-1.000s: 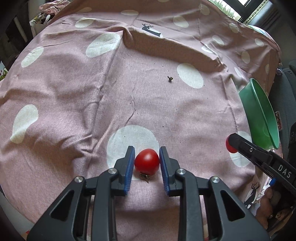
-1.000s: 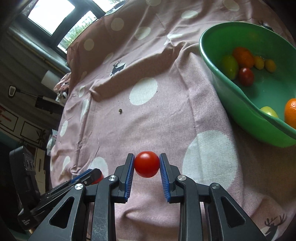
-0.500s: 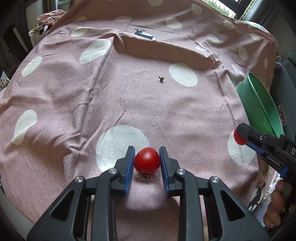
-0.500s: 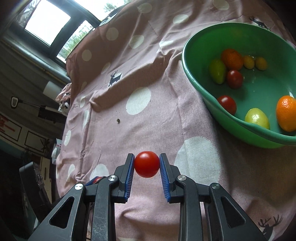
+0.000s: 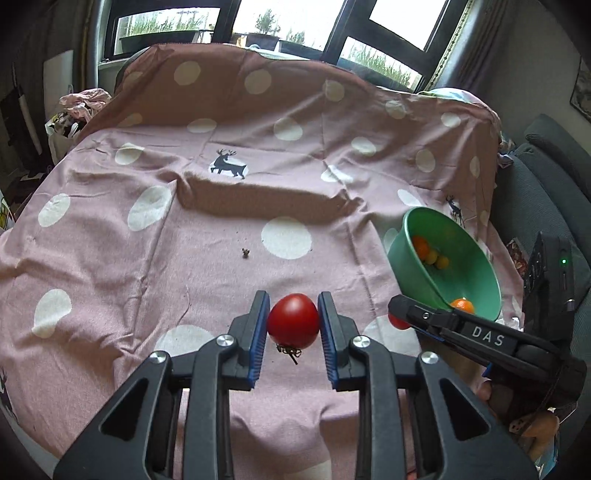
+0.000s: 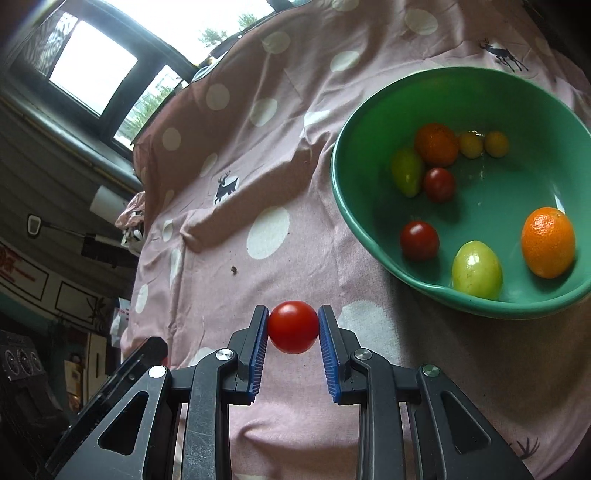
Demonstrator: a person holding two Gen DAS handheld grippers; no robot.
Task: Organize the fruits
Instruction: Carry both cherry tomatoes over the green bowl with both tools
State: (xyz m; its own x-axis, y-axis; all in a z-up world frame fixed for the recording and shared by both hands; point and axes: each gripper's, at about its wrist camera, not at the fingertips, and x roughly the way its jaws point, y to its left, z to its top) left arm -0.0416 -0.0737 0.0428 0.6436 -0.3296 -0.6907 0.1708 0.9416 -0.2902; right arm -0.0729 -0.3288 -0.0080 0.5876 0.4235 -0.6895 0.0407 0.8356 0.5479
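My left gripper (image 5: 293, 320) is shut on a red tomato (image 5: 293, 319) with a dry stem, held above the pink spotted cloth (image 5: 207, 280). My right gripper (image 6: 293, 326) is shut on a second red tomato (image 6: 293, 326), lifted above the cloth left of the green bowl (image 6: 369, 110). The right gripper also shows in the left wrist view (image 5: 400, 319), in front of the bowl (image 5: 476, 273). The bowl holds several fruits: an orange (image 6: 548, 242), a yellow-green tomato (image 6: 476, 269), red tomatoes (image 6: 419, 240) and small yellow ones.
A small dark stem crumb (image 5: 245, 253) lies on the cloth mid-table. The cloth has a raised fold (image 5: 266, 199) across the back. A grey sofa (image 5: 546, 192) stands to the right, and windows (image 5: 295, 26) lie behind the table.
Both grippers have lifted with their tomatoes. The left view now looks further across the table. The right gripper has moved toward the bowl, whose inside now shows more fully.
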